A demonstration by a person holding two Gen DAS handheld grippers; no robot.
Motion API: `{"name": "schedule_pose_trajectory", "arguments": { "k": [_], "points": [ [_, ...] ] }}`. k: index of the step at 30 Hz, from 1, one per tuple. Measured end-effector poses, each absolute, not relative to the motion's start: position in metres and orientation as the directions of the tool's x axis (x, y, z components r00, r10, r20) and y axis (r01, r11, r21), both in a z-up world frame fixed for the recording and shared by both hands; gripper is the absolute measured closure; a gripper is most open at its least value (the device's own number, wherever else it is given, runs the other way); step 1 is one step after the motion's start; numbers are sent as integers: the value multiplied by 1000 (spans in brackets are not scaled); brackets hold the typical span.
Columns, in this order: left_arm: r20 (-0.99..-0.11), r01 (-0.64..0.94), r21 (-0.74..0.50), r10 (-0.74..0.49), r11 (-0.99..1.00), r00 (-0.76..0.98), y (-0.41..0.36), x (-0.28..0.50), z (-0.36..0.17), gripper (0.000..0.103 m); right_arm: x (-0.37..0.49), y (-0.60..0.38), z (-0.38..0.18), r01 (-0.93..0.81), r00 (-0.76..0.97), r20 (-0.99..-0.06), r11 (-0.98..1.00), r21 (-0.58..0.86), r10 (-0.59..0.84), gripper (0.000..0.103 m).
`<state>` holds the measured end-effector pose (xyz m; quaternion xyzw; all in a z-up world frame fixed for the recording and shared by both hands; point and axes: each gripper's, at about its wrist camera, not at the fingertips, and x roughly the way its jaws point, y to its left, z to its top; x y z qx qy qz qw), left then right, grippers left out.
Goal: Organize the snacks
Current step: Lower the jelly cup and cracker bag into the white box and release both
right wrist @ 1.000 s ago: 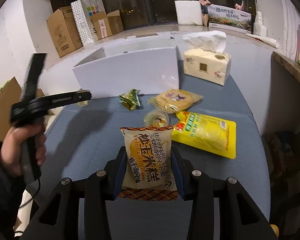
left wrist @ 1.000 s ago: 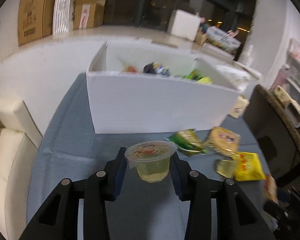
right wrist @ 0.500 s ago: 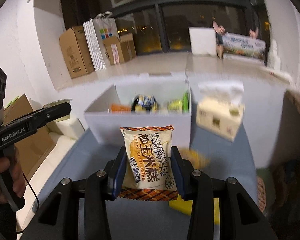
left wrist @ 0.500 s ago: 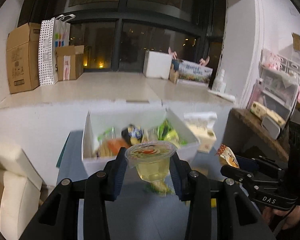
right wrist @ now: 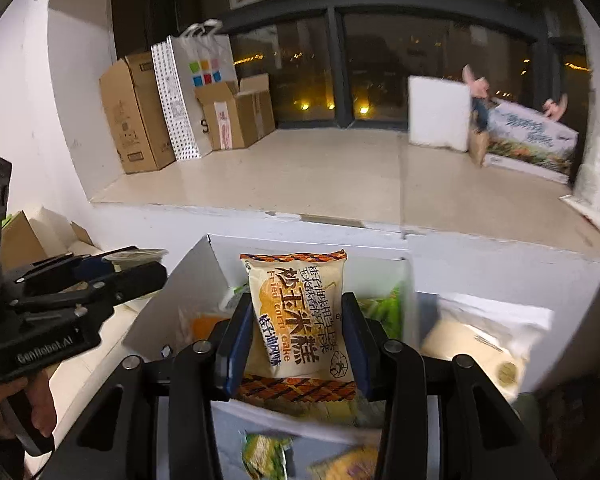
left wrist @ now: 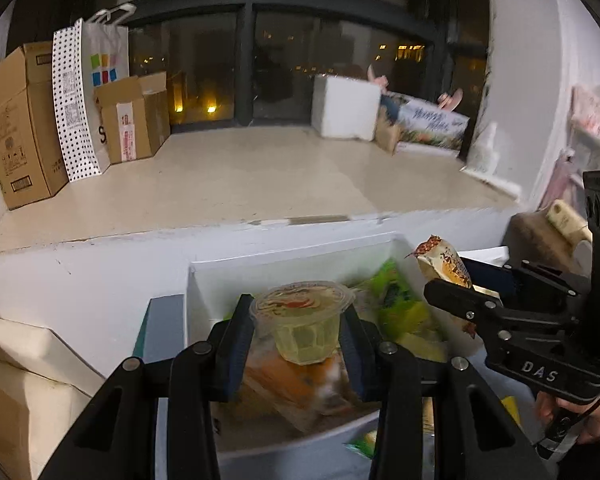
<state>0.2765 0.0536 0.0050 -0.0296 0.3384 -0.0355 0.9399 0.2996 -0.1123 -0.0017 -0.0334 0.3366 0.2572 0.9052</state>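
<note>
1. The jelly cup point(left wrist: 303, 322), clamped upright in the left gripper point(left wrist: 298, 336), hangs above the white box point(left wrist: 204, 280).
2. The corn cake packet point(right wrist: 298, 316) sits pinched in the right gripper point(right wrist: 296, 340), over the same box.
3. Other snacks point(left wrist: 400, 312) lie inside.

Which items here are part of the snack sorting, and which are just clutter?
In play:
- jelly cup in left gripper
- corn cake packet in right gripper
- white box holding snacks

Clutter:
- cardboard boxes
- dotted paper bag
- tissue pack
- foam block
</note>
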Motion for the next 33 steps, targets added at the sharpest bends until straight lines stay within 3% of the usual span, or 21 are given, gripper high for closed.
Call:
{"name": "schedule_pose_trajectory", "arguments": {
  "k": [5, 6, 7, 8, 9, 11, 18, 33],
  "points": [
    [-668, 15, -93, -73, 996, 741, 66, 300, -19, 54, 321, -96, -28, -459, 631, -666, 884, 93, 398, 55],
    [-677, 7, -99, -72, 995, 733, 67, 303, -24, 33, 324, -96, -32, -460, 618, -677, 882, 100, 400, 50],
    [-689, -1, -105, -72, 995, 721, 68, 306, -30, 20, 327, -95, -36, -460, 609, -688, 883, 100, 395, 43],
    [-685, -10, -115, -72, 993, 725, 70, 306, -33, 9, 329, -93, -41, -442, 611, -706, 894, 72, 359, 17],
    [-686, -19, -120, -69, 993, 724, 72, 306, -36, 2, 330, -92, -43, -422, 630, -709, 906, 31, 317, 7],
    [-685, -31, -127, -65, 991, 726, 75, 305, -40, 0, 328, -95, -44, -424, 650, -695, 906, 4, 307, 0],
    [-667, -40, -127, -55, 991, 743, 77, 290, -33, 0, 309, -99, -35, -435, 689, -663, 899, -55, 293, 0],
    [-600, 35, -62, -65, 997, 797, 42, 184, 10, 0, 220, -176, -1, -440, 705, -611, 898, 23, 361, 0]
  ]
}}
